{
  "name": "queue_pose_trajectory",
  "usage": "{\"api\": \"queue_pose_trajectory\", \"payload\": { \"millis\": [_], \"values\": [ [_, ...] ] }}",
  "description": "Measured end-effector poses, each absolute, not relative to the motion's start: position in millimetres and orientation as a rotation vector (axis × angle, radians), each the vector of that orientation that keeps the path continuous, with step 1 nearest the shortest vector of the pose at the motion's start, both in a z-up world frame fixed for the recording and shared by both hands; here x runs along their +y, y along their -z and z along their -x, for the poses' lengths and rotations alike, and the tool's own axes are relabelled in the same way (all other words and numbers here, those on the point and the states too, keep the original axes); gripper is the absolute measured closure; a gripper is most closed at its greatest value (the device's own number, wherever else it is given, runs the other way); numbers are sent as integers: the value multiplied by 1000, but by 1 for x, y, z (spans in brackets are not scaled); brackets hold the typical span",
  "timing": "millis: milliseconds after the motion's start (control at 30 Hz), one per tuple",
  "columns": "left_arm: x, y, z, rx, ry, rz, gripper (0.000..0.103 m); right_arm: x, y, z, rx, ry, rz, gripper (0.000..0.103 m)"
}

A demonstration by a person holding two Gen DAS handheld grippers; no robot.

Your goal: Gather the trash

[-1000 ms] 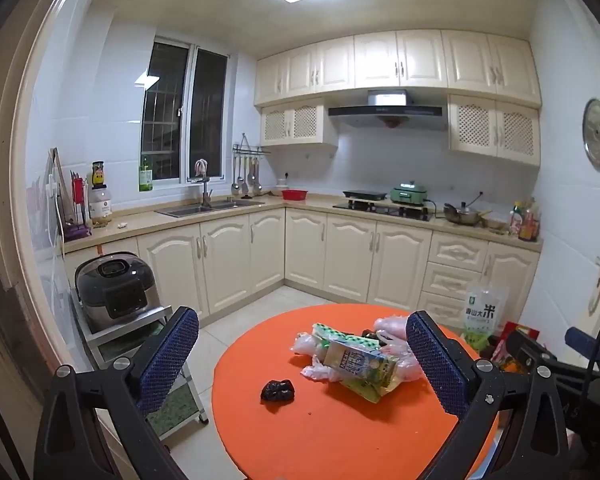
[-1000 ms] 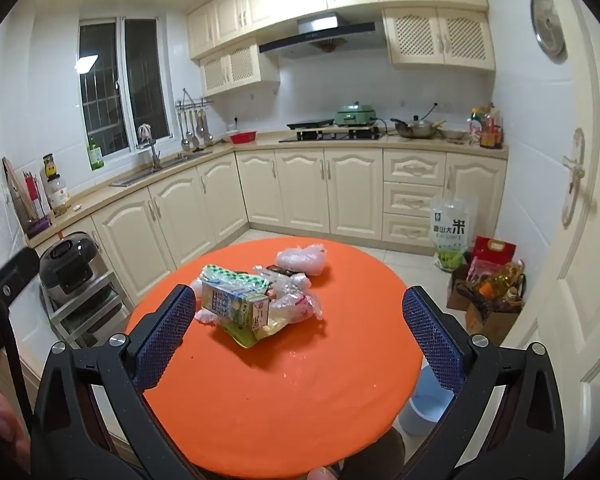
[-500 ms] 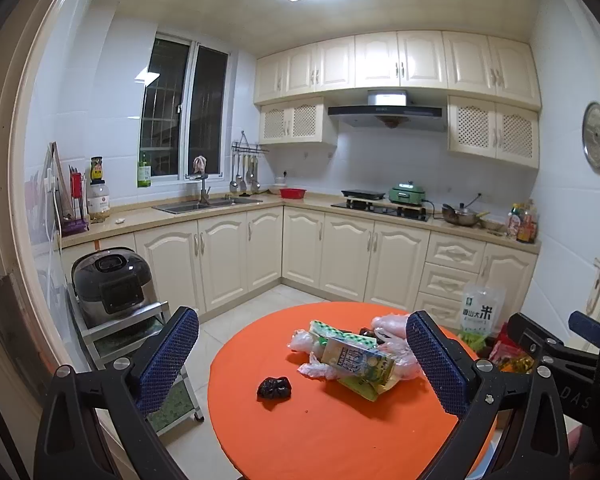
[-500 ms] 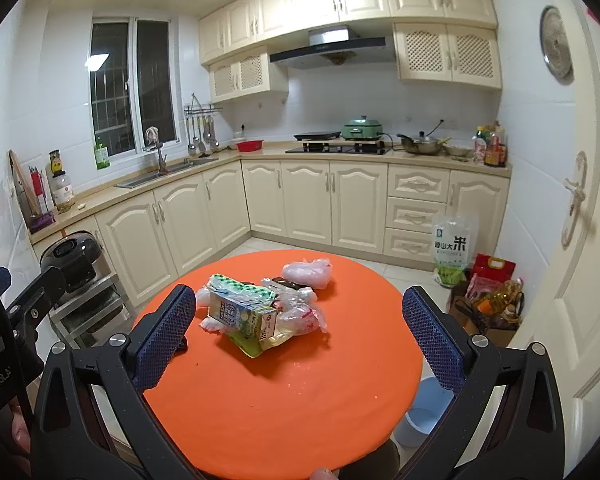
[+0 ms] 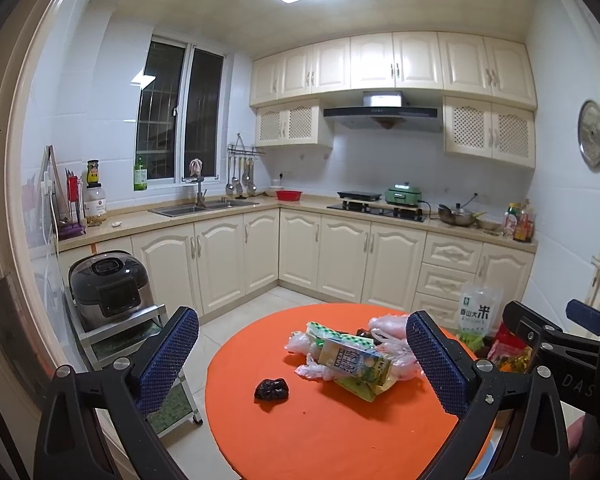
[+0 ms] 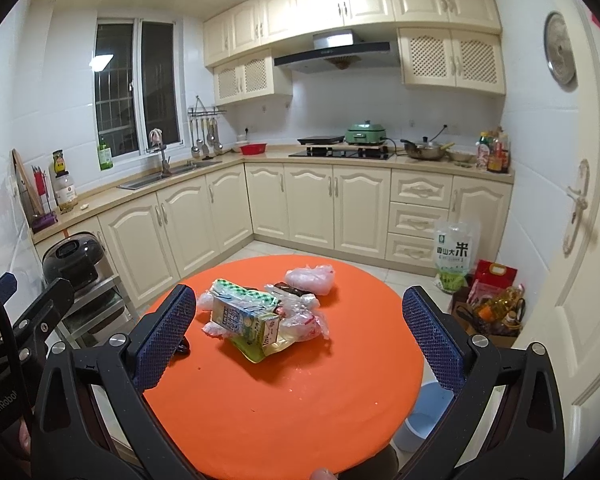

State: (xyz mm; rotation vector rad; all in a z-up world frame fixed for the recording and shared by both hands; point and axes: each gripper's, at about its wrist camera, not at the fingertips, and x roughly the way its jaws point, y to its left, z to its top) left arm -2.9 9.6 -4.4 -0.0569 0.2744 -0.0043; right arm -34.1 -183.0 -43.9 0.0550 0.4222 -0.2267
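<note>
A pile of trash lies on a round orange table (image 5: 332,432) (image 6: 300,400): a drink carton (image 5: 354,362) (image 6: 246,318) on a green wrapper, crumpled clear plastic bags (image 6: 304,320), and a pink-white bag (image 6: 311,279) behind. A small black crumpled scrap (image 5: 271,389) lies apart, left of the pile. My left gripper (image 5: 300,356) is open and empty, held above the table's near side. My right gripper (image 6: 296,332) is open and empty, framing the pile from the near edge.
A light blue bin (image 6: 418,426) stands on the floor under the table's right edge. A rice cooker (image 5: 108,286) sits on a metal rack at left. A rice bag (image 6: 454,256) and grocery bags (image 6: 496,308) stand by the door at right. Cabinets line the back.
Both grippers have risen and drawn back slightly, so the table and pile sit a little lower and farther in both views. Both stay open.
</note>
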Motion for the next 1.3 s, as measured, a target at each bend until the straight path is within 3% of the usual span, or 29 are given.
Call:
{"api": "queue_pose_trajectory", "payload": {
  "millis": [900, 1300],
  "values": [
    [9, 3, -3, 269, -20, 63, 1, -185, 46, 24, 430, 201, -49, 0],
    [6, 20, -43, 338, -17, 69, 1, -197, 61, -1, 475, 206, -53, 0]
  ]
}}
